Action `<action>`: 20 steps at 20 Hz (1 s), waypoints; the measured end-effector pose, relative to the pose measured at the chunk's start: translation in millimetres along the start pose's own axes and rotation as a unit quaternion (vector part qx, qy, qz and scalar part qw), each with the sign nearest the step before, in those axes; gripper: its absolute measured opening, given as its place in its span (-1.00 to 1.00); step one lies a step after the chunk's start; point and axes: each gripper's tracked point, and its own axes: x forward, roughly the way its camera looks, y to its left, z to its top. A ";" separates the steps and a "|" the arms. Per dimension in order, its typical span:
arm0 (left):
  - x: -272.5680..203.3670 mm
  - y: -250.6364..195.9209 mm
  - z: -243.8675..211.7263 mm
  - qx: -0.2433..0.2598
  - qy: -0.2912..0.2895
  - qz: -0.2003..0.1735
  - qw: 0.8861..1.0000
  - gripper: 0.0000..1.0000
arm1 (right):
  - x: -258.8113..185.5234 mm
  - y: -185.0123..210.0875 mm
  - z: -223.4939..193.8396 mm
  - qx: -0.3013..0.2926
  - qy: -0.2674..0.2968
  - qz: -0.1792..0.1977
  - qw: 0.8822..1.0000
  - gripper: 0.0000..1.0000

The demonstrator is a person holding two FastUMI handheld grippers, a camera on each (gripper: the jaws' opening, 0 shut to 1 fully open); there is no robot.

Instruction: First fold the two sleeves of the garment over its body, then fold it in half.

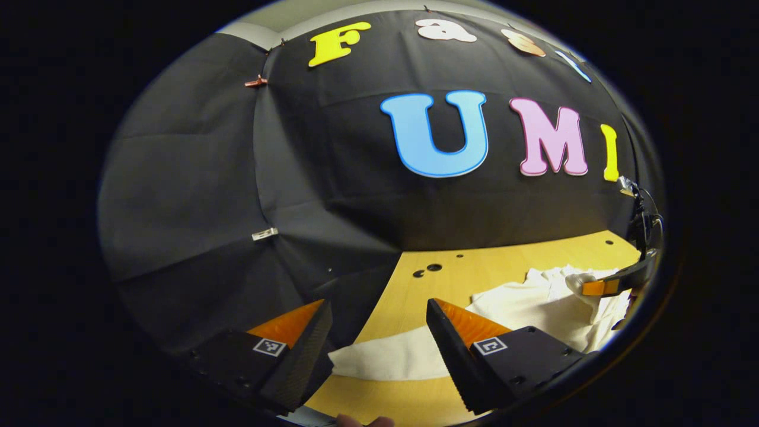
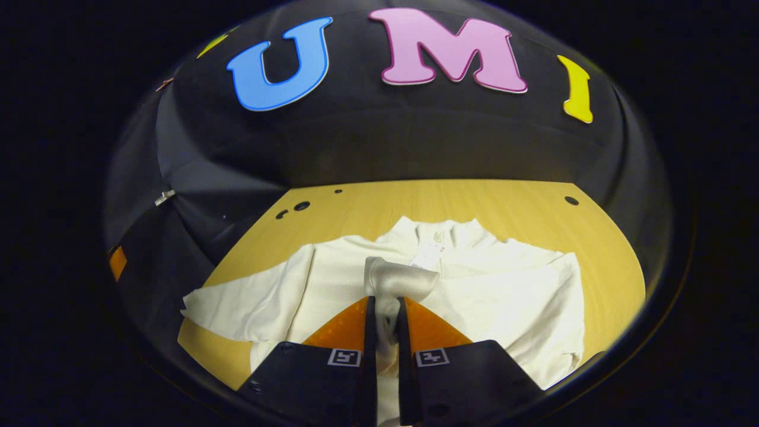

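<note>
- Cream-white garment (image 2: 486, 284) is seen spread flat on the wooden table (image 2: 415, 201), collar toward the far wall, in the right gripper view.
- Right gripper (image 2: 385, 317) is seen nearest, low over the garment's middle; its fingers are clenched on a bunched piece of the cloth, likely a sleeve end (image 2: 394, 281), which is lifted above the body.
- Other sleeve (image 2: 237, 308) is laid out flat to the left in that view, its end reaching close to the table's left edge.
- Right-hand side of the garment is seen with a folded edge; bare wood is left between it and the table's right edge.
- Open wood is left between collar and far wall; small holes (image 2: 296, 206) are noted near the far-left corner.
- Left gripper (image 1: 379, 323) is seen with fingers released and wide apart, nothing between them, held above the table's near-left edge.
- A white sleeve end (image 1: 391, 356) lies on the wood below the left gripper.
- Farther right in the left gripper view, the right gripper (image 1: 616, 281) is seen over the rumpled garment.
</note>
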 end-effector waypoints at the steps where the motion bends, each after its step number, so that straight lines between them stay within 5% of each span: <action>1: 4.6 5.0 -9.1 0.002 0.008 0.002 1.000 0.96 | 5.9 4.0 -8.3 -0.003 0.011 -0.001 1.000 -0.60; 7: 32.5 23.7 -57.7 0.010 0.051 0.007 0.999 0.97 | 32.6 20.4 -41.8 0.003 0.070 0.001 0.998 -0.49; 11: 54.7 18.8 -100.5 -0.017 0.098 -0.022 0.995 0.97 | 36.0 33.9 -57.0 0.008 0.099 0.024 0.995 -0.31; 20: 87.8 34.5 -175.9 -0.059 0.193 -0.005 0.979 0.97 | -2.3 95.6 -43.2 0.067 0.110 0.150 0.980 0.24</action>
